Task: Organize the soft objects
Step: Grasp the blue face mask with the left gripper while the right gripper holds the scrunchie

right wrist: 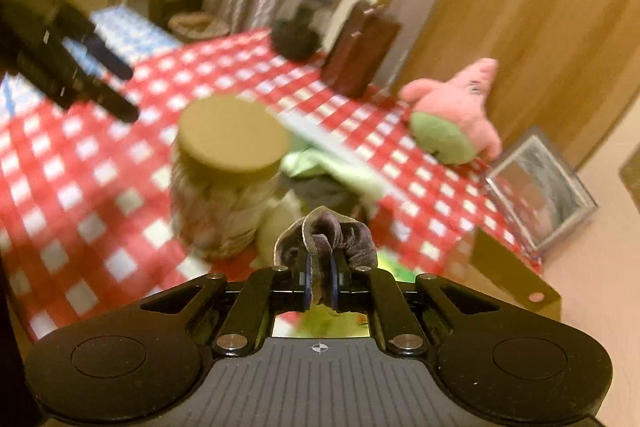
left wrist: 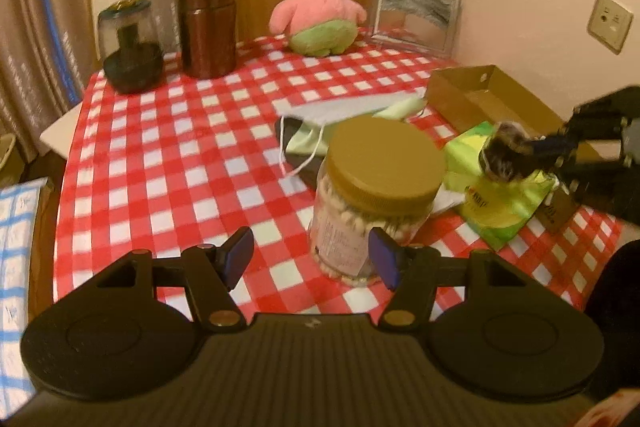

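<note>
Right claw [right wrist: 320, 289] pinches a crumpled grey velvety cloth [right wrist: 326, 241] above the green tissue pack [left wrist: 500, 203]; left claw [left wrist: 312, 261] gapes empty near the tan-lidded plastic jar [left wrist: 372, 195], checkered surface [left wrist: 168, 155] free leftward.

Motion blurs the right wrist view; the jar [right wrist: 224, 179] label is unreadable. The jar hides part of the face mask [left wrist: 320, 115], and the dark cloth's [right wrist: 328, 239] lower end sits between the pads.
</note>
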Available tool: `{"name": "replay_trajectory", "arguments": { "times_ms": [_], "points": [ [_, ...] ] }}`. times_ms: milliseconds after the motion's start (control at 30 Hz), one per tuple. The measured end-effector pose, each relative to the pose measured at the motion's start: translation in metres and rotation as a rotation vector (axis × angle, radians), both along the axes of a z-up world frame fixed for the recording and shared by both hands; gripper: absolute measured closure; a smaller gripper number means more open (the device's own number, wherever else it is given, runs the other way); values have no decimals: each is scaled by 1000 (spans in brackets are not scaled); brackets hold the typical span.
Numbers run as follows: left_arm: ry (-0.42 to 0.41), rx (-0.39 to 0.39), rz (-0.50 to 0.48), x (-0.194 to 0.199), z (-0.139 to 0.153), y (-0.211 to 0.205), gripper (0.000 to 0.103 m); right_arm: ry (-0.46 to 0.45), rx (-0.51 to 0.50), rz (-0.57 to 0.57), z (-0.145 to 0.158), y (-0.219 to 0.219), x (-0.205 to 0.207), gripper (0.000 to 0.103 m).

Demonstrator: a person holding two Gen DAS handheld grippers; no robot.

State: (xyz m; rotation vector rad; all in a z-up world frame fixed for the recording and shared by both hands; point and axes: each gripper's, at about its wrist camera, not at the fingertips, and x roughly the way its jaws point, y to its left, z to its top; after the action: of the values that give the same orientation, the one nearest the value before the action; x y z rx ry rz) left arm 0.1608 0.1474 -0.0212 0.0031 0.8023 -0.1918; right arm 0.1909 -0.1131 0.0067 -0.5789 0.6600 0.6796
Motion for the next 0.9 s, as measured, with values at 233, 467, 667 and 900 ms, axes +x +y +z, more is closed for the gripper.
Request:
{"name": "replay_trajectory", "arguments": {
  "times_ms": [233, 467, 667, 900],
  "points": [
    [-15, 52, -106, 34, 42, -2, 40, 89, 100, -54, 44, -27, 40, 94],
    [35, 97, -266, 105, 66, -12, 36, 162, 143, -82, 56, -40, 91, 94],
    [111, 173, -384, 164, 57, -31, 34, 195, 158, -77, 55, -33, 126, 94],
    [283, 181, -515, 218, 24, -58, 34, 258, 192, -101, 44, -20, 157, 94]
  ]
}}
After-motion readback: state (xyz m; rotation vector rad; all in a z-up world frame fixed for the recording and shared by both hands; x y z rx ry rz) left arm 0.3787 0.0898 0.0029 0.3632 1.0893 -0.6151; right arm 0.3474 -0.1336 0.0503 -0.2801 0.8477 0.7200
